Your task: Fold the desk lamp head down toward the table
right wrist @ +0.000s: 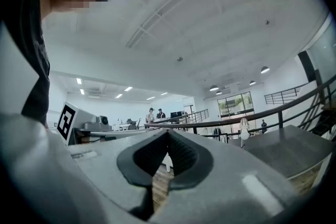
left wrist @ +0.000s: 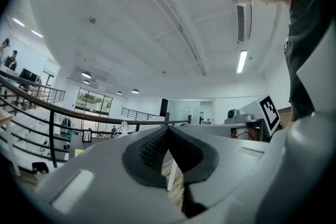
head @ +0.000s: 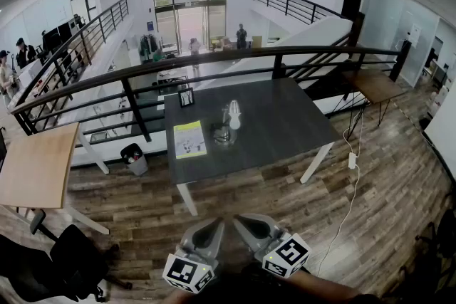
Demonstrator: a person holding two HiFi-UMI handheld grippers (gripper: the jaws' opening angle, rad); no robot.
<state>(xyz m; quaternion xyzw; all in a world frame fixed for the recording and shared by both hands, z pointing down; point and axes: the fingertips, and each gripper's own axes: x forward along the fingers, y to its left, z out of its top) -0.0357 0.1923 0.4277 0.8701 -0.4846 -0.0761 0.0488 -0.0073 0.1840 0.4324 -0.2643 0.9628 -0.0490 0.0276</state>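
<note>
A white desk lamp (head: pixel 233 114) stands upright near the middle of the dark grey table (head: pixel 285 124), its head raised above its base (head: pixel 222 133). Both grippers hover low over the wooden floor, well short of the table's near edge. My left gripper (head: pixel 216 223) and my right gripper (head: pixel 239 220) sit side by side, each with jaws shut and holding nothing. In the left gripper view the left gripper (left wrist: pixel 167 129) points level at the table, with the lamp (left wrist: pixel 124 126) small and far. The right gripper (right wrist: pixel 168 131) shows the lamp (right wrist: pixel 243 126) far to its right.
A yellow sheet (head: pixel 189 139) and a small framed stand (head: pixel 186 96) lie on the table. A dark railing (head: pixel 214 57) runs behind it. A bin (head: pixel 134 158), a wooden desk (head: pixel 35 164) and a black chair (head: pixel 71 260) stand left. A white cable (head: pixel 352 160) trails right.
</note>
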